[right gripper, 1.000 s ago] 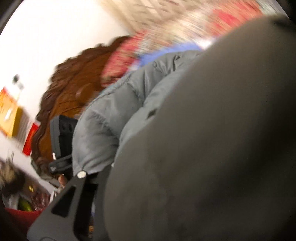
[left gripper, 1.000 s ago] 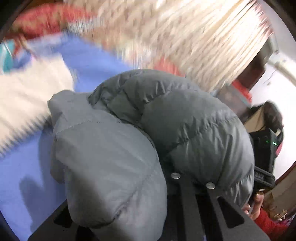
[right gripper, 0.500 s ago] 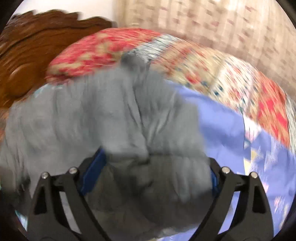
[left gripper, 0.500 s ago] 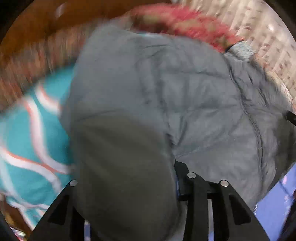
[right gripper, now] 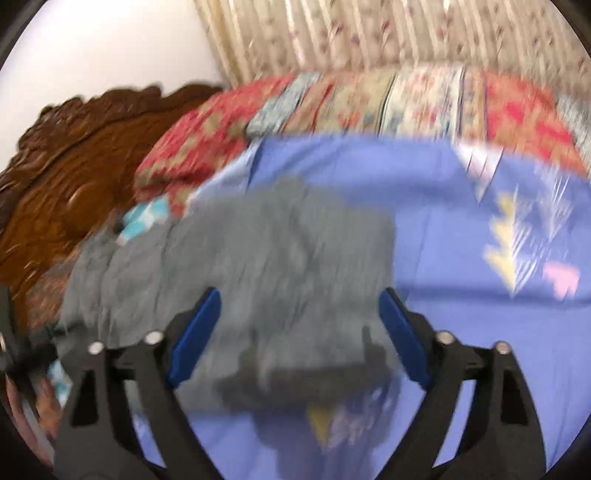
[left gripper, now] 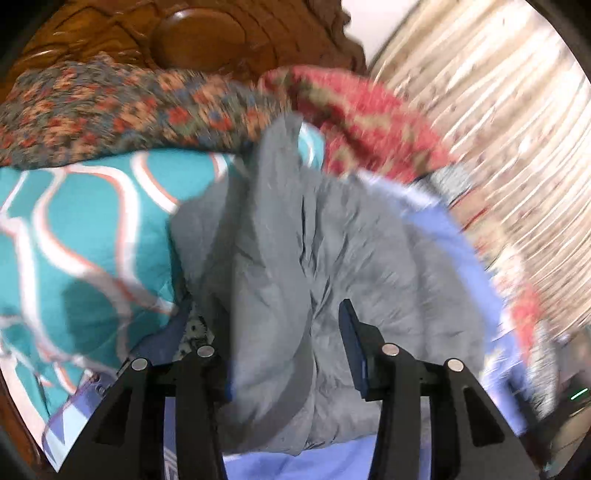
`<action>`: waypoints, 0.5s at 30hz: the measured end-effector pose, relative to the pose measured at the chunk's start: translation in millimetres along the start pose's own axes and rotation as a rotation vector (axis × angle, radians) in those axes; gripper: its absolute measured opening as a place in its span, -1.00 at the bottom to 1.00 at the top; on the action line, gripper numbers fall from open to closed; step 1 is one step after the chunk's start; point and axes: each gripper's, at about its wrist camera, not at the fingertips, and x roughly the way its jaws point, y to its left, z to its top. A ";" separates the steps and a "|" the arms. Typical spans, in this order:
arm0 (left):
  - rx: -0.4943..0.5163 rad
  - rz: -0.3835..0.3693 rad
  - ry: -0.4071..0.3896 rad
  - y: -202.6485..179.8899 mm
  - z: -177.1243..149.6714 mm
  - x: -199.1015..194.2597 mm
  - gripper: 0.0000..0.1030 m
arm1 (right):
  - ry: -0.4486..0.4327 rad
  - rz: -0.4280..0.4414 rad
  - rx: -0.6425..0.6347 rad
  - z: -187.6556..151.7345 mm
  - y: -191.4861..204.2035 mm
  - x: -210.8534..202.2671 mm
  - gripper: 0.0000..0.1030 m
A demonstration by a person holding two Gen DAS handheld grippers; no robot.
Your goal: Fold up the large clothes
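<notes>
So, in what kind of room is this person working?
Most likely a bedroom. The grey padded jacket lies on a bed with a blue sheet, a carved wooden headboard stands at one end, and a patterned quilt lies along pleated floral curtains.

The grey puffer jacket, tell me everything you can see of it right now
The grey puffer jacket is quilted, matte and crinkled, like thin padded nylon. It lies bundled in a rough heap on the blue bedsheet, its far end against the teal patterned quilt near the carved headboard. A thick fold bulges up between the left gripper fingers, which are spread, not clamped. The right gripper is open over it too. Motion blur hides zips and seams.
</notes>
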 end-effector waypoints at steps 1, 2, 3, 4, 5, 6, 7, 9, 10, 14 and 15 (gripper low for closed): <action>-0.017 -0.004 -0.050 5.6 -1.6 -18.5 0.29 | 0.051 0.024 0.001 -15.7 -2.2 2.5 0.43; -0.026 -0.019 -0.093 8.8 -3.8 -32.6 0.29 | 0.111 0.051 0.008 -30.7 -4.1 9.2 0.34; -0.028 -0.040 -0.125 12.1 -8.3 -45.9 0.29 | 0.168 0.063 0.017 -44.1 -5.1 19.8 0.31; -0.014 -0.053 -0.145 12.6 -17.1 -57.6 0.29 | 0.199 0.056 0.019 -49.5 -4.9 29.8 0.31; 0.005 -0.052 -0.146 11.0 -23.6 -61.4 0.29 | 0.233 0.046 0.020 -53.2 -3.6 43.3 0.30; 0.026 -0.048 -0.143 7.9 -32.4 -63.6 0.29 | 0.279 0.045 0.031 -53.2 1.0 64.2 0.30; 0.048 -0.046 -0.134 5.8 -46.0 -66.1 0.29 | 0.304 0.049 0.045 -49.6 6.0 78.5 0.30; 0.084 -0.052 -0.085 -0.3 -72.3 -64.0 0.29 | 0.323 0.025 0.036 -31.8 24.6 108.6 0.30; 0.106 -0.055 -0.053 -4.1 -87.0 -62.2 0.29 | 0.325 0.006 0.009 -24.3 32.8 116.5 0.30; 0.226 -0.057 0.030 -29.3 -140.5 -52.6 0.29 | 0.319 -0.024 -0.083 -6.9 50.5 111.1 0.31; 0.252 -0.073 0.059 -38.2 -155.0 -48.8 0.29 | 0.296 0.004 -0.087 -9.3 44.8 90.5 0.31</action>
